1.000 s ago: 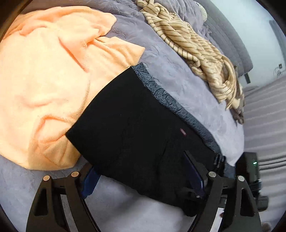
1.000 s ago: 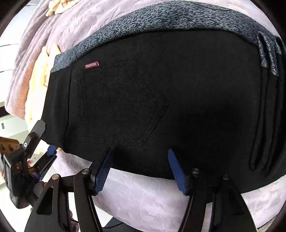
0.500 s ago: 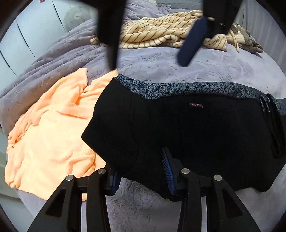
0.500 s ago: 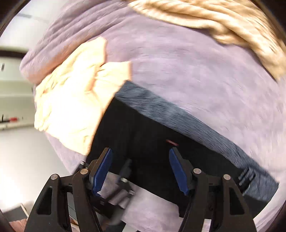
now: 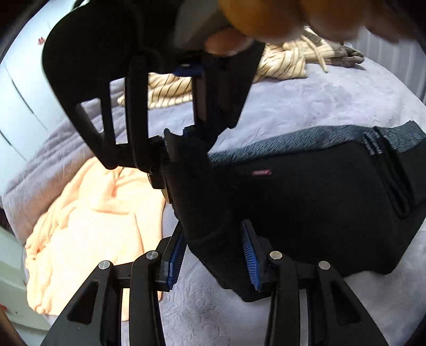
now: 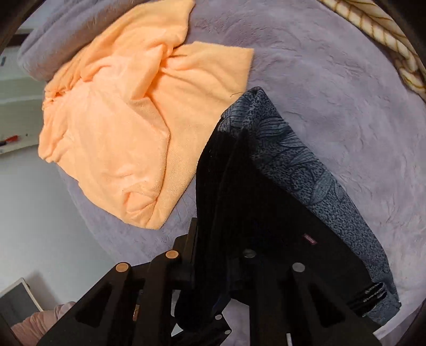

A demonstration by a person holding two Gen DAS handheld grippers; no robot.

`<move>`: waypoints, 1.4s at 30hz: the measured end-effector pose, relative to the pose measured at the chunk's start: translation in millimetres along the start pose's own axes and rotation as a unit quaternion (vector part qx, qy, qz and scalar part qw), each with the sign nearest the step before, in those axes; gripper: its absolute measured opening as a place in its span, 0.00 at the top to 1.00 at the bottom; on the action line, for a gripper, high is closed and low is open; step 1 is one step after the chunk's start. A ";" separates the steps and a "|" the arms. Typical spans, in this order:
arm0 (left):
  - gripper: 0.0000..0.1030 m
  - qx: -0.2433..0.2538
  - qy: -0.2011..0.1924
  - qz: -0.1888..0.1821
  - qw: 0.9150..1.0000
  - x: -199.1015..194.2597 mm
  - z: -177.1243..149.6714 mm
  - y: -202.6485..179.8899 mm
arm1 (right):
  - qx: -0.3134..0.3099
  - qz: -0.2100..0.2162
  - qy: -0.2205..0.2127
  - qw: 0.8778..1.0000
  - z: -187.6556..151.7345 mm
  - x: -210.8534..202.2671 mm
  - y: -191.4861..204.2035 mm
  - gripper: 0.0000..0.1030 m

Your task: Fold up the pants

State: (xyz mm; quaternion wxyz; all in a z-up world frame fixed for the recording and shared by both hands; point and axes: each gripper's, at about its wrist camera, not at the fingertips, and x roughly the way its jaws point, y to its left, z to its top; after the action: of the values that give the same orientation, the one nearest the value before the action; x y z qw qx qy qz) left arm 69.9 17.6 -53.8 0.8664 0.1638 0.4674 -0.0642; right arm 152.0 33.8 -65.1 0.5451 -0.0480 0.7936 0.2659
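Note:
Black pants (image 5: 306, 207) with a grey patterned waistband (image 6: 293, 159) lie folded on a purple bed cover (image 5: 306, 101). In the left wrist view my left gripper (image 5: 213, 259) is shut on the pants' near left corner, the cloth bunched between its blue pads (image 5: 250, 258). My right gripper (image 5: 186, 149) reaches in from above at the far left corner, its jaws closing with that edge between them. In the right wrist view the right gripper (image 6: 221, 247) has black cloth (image 6: 266, 213) between its fingers, and the pads are hidden by it. The left edge is lifted off the bed.
An orange towel (image 5: 87, 234) (image 6: 119, 127) lies crumpled just left of the pants. A cream striped garment (image 5: 279, 61) (image 6: 386, 34) sits at the far side of the bed. A person's hand (image 5: 266, 18) holds the right gripper. The bed's edge and the floor (image 6: 40, 213) are at the left.
Both grippers have closed on the pants' left end. The right gripper came over from the near edge to the far left corner, and that end has risen off the bed.

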 end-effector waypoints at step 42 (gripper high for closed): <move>0.59 0.197 -0.040 -0.082 0.976 -140.7 88.4 -338.8 | 0.197 0.323 -0.316 0.870 -397.9 -126.0 -360.3 0.83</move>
State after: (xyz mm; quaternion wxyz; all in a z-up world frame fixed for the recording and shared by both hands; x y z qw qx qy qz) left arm -28.0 -336.6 32.4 0.8273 0.2894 0.4220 -0.2319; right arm 0.3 -489.5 19.1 0.6487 0.4061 0.5859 0.2665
